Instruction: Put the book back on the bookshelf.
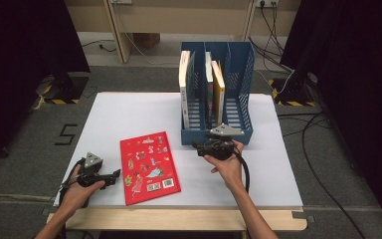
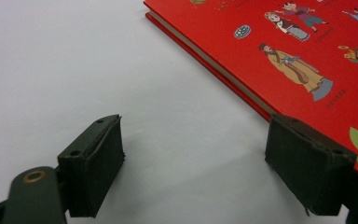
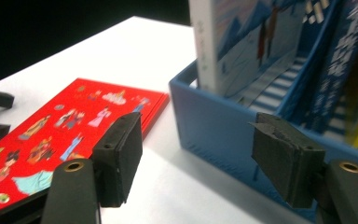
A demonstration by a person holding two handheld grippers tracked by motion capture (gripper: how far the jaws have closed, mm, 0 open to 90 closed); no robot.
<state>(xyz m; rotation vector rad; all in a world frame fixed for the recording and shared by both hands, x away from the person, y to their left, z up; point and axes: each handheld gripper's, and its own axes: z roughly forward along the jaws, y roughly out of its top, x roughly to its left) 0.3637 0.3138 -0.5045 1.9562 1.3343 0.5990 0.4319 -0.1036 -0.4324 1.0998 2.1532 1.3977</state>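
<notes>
A red picture book lies flat on the white table top, left of centre. My left gripper rests on the table just left of the book's near corner, pointing right, open with nothing between its fingers. In the left gripper view the red book lies just beyond the right jaw. My right gripper hovers at the front left corner of the blue file rack, open and empty. In the right gripper view the rack's front wall and the red book lie ahead.
The rack holds a white book in its left slot and two upright books in the middle slot; the right slot has room. The table's wooden front edge runs near my forearms. Cables lie on the floor at the right.
</notes>
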